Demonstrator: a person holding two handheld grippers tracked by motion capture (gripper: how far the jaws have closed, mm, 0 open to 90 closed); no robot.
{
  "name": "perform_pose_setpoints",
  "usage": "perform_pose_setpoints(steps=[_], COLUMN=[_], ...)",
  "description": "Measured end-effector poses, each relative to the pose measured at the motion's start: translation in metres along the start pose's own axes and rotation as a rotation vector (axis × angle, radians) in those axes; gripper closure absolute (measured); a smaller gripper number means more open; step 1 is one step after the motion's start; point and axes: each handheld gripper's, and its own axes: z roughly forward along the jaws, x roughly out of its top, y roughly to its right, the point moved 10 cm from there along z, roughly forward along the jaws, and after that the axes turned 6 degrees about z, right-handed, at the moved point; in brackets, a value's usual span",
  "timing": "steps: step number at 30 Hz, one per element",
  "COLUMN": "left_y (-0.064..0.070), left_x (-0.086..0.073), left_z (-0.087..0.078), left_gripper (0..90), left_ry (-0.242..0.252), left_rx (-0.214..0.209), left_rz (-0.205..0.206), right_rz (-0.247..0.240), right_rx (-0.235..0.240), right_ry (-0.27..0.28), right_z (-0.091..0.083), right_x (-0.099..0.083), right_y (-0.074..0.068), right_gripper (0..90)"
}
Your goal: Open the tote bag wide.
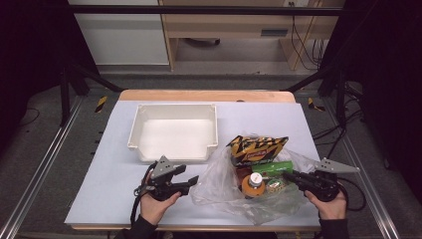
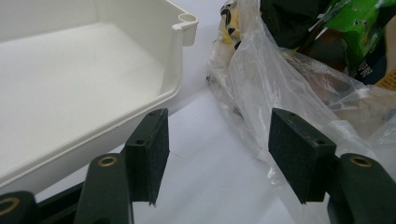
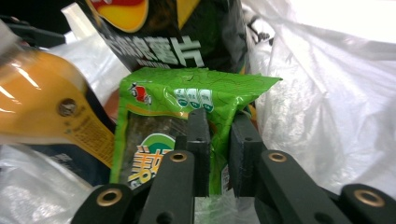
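A clear plastic bag point(image 1: 224, 184) lies on the table at the front right, holding a black and yellow chip bag point(image 1: 256, 148), a green snack packet point(image 1: 272, 168) and an orange bottle point(image 1: 254, 185). My right gripper point(image 1: 287, 175) reaches into the bag from the right. Its jaws are shut on the edge of the green snack packet point(image 3: 187, 112), with the chip bag point(image 3: 173, 32) behind and the bottle point(image 3: 42, 98) at the left. My left gripper point(image 1: 191, 180) stands open at the bag's left edge, its pads point(image 2: 149, 149) apart with bare table between them.
An empty white tray point(image 1: 174, 130) sits behind my left gripper, its near wall point(image 2: 154, 100) close to the left jaw. The table's white cover point(image 1: 109, 174) has free room left of the tray. A metal frame rail point(image 1: 40, 169) runs along each side.
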Motion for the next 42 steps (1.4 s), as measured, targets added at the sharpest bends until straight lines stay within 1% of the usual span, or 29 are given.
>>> perform_pose_setpoints(steps=[3,10,12,17,19,22,23,25,30,33,39,42], left_y=[-0.001,-0.001,-0.002,-0.002,-0.002,-0.001,-0.001,-0.001,-0.005,-0.008,-0.016,-0.021], left_x=[0.001,0.005,0.006,0.009,0.009,0.01,0.011,0.012,0.016,0.019,0.027,0.03], left_z=[-0.002,-0.006,-0.007,-0.01,-0.01,-0.01,-0.011,-0.012,-0.017,-0.021,-0.033,-0.039], left_gripper=[38.0,37.9,37.9,37.9,37.9,37.8,37.8,37.7,37.4,37.4,37.2,37.1], left_ry=[0.008,0.026,0.031,0.039,0.041,0.043,0.045,0.049,0.063,0.077,0.11,0.126], left_rx=[0.002,0.001,0.002,0.003,0.004,0.004,0.003,0.004,0.01,0.017,0.031,0.04], left_rz=[-0.007,-0.005,-0.008,-0.008,-0.005,-0.001,-0.001,0.001,-0.006,-0.01,-0.024,-0.029], right_rz=[-0.018,-0.083,-0.097,-0.129,-0.13,-0.142,-0.142,-0.163,-0.163,-0.169,-0.194,-0.197], right_rx=[0.008,-0.028,-0.036,-0.031,-0.027,-0.033,-0.035,-0.046,-0.051,-0.047,-0.037,-0.027], right_ry=[0.039,0.113,0.142,0.23,0.267,0.302,0.313,0.321,0.37,0.397,0.429,0.445], right_z=[-0.01,-0.025,-0.03,-0.043,-0.046,-0.049,-0.05,-0.051,-0.057,-0.06,-0.065,-0.069], right_x=[0.007,0.021,0.025,0.038,0.043,0.049,0.052,0.056,0.072,0.084,0.107,0.117], right_y=[-0.005,-0.013,-0.015,-0.023,-0.026,-0.03,-0.032,-0.034,-0.041,-0.045,-0.058,-0.065], right_gripper=[82.4,83.3,83.4,83.5,83.5,83.6,83.6,83.8,84.2,84.2,84.5,84.5])
